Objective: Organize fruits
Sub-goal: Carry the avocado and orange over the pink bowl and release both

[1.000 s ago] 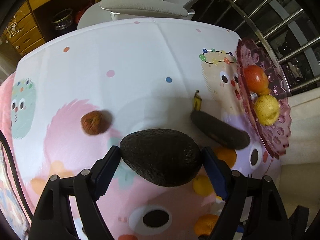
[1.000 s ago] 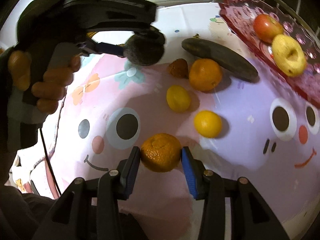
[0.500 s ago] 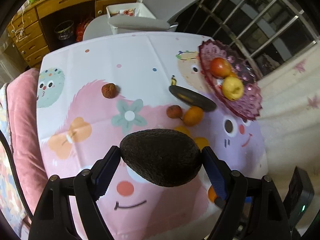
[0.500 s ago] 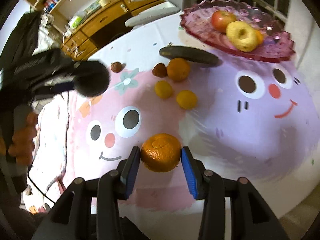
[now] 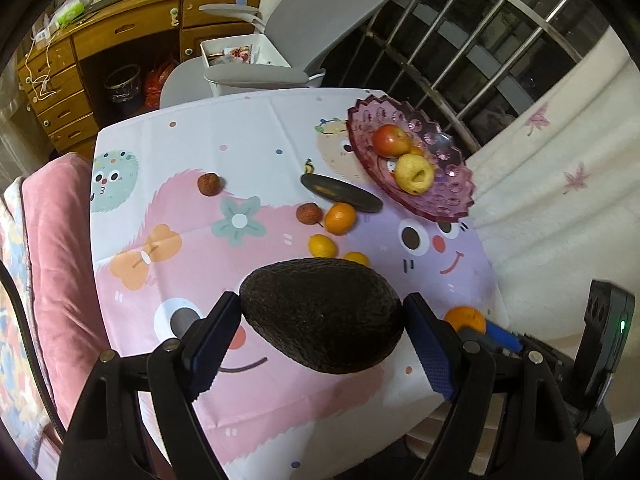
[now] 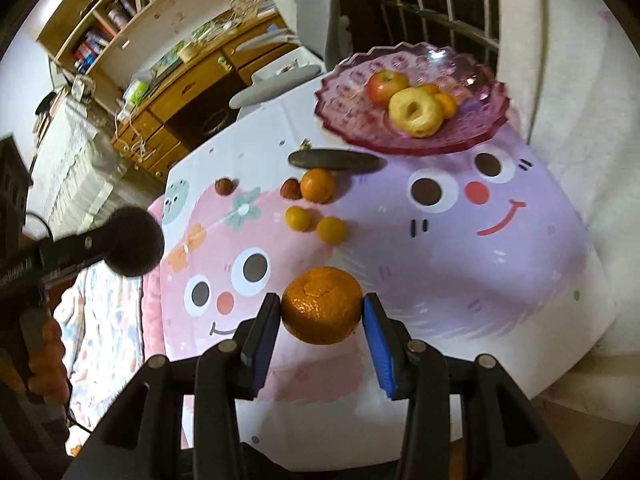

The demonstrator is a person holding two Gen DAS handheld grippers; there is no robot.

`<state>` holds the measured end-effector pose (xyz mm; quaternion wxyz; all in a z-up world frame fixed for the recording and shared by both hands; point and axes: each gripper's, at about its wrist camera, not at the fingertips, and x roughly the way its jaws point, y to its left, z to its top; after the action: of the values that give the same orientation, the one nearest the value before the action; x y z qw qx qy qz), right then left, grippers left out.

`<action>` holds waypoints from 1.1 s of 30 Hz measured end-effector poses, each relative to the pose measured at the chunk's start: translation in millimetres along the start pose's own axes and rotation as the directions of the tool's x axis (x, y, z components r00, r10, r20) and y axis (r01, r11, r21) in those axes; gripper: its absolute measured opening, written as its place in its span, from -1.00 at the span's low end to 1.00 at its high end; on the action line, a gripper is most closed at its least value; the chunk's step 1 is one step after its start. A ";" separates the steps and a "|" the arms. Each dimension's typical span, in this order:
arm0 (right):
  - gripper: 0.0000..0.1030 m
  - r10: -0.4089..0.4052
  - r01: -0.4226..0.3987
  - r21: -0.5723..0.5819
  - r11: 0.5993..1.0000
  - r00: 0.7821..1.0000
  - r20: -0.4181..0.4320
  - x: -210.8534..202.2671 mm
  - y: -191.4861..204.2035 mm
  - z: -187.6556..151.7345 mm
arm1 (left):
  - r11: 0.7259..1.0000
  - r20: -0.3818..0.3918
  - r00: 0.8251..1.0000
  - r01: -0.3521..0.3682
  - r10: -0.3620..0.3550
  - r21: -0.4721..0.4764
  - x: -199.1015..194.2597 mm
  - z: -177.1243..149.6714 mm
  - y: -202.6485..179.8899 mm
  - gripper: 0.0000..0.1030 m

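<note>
Left gripper clamped on a dark, bumpy, egg-shaped avocado, held above the cartoon-print tabletop. Right gripper clamped on a round orange tangerine, also held off the cloth. Pink scalloped glass dish at the far corner, holding a red apple.

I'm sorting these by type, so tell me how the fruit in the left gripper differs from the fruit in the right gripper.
The left gripper holds an avocado: dark, nearly black, pebbly and egg-shaped. The right gripper holds an orange: bright orange, dimpled and round. The avocado looks the bigger, and the left jaws stand wider around it than the right jaws around the orange. Both are clamped between blue pads, clear of the tablecloth.
</note>
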<state>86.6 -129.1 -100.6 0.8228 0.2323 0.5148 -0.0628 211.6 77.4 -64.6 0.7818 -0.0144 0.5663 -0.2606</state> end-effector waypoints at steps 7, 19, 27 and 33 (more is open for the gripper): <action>-0.17 0.007 -0.007 0.028 1.000 1.000 0.013 -13.1 -25.7 19.6 | 1.000 0.020 1.000 -0.004 0.004 0.000 0.0 -0.5 -22.4 0.58; -0.17 0.067 -0.069 -0.044 0.997 0.996 -0.055 -4.3 -85.4 83.1 | 0.994 0.041 0.997 -0.058 0.062 -0.088 24.7 21.8 -82.6 0.58; -0.17 0.101 -0.116 -0.140 0.983 0.989 -0.107 5.9 -119.5 127.2 | 0.983 0.051 0.994 -0.085 0.095 -0.161 57.7 43.7 -124.7 0.58; -0.17 0.106 -0.132 -0.229 0.964 0.987 -0.123 14.0 -138.4 154.6 | 0.975 0.049 0.993 -0.097 0.109 -0.199 86.0 60.9 -148.4 0.58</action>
<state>172.1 -318.7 -100.8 0.8175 0.1664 0.5479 0.0616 227.1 -103.9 -71.1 0.8055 -0.0697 0.5657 -0.1621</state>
